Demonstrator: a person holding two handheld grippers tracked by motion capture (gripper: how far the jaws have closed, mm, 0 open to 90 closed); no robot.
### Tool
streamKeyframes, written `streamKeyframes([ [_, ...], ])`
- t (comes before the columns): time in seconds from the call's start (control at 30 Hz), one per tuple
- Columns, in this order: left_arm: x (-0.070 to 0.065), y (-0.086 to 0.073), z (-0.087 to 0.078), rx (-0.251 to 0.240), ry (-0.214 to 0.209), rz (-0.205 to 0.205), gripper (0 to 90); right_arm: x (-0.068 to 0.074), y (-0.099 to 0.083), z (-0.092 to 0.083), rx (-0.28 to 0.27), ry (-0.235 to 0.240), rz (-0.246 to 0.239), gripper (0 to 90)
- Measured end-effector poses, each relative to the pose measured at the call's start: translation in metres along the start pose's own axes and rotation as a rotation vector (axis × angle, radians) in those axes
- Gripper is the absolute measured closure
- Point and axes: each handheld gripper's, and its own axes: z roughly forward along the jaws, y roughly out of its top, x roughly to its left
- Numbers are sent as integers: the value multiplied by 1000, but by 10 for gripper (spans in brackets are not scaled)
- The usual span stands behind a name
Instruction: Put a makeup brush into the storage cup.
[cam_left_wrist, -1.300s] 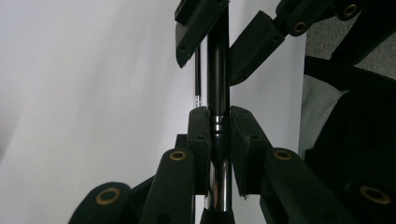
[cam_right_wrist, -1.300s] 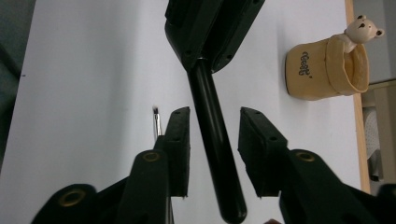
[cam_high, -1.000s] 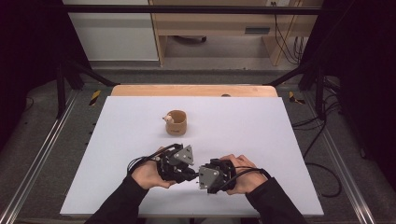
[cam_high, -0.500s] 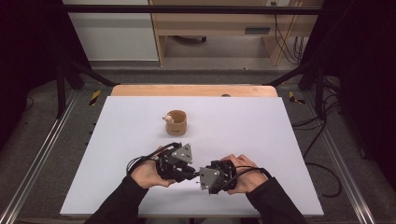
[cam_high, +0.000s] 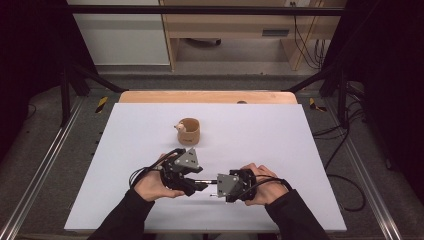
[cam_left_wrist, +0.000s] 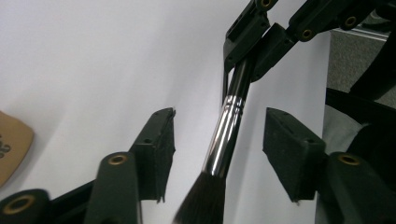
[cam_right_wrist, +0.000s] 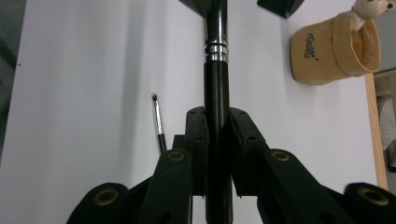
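Observation:
A makeup brush (cam_left_wrist: 229, 126) with a black handle, silver ferrule and dark bristles lies level between my two grippers, low over the white table (cam_high: 260, 130). My right gripper (cam_right_wrist: 217, 116) is shut on its black handle (cam_right_wrist: 216, 84). My left gripper (cam_left_wrist: 219, 121) stands open around the ferrule. Its jaws have just been opening, and a gap shows on each side of the brush. In the high view the left gripper (cam_high: 200, 186) and right gripper (cam_high: 216, 181) face each other tip to tip near the table's front.
A tan cup (cam_high: 189, 132) with a small bear figure on its rim stands upright behind the hands, also seen as the cup (cam_right_wrist: 334, 49). A thin small brush (cam_right_wrist: 159, 123) lies on the table beside the right gripper. A wooden strip (cam_high: 210, 96) edges the far side.
The left gripper's jaws have spread apart and let go of the brush's head end. Both hands stay where they were, and the right gripper keeps its hold.

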Motion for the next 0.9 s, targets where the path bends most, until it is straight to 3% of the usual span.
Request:
streamKeyframes([
  [0.37,10,-15,-9,-68,92,-94,227,-7,-15,-1,5,-27,93,791],
  [0.53,14,-25,-9,-115,117,-159,209,-7,-20,-1,-5,-37,142,791],
  [0.9,12,-49,-8,-187,178,-247,175,-5,-35,2,-60,-35,259,791],
])
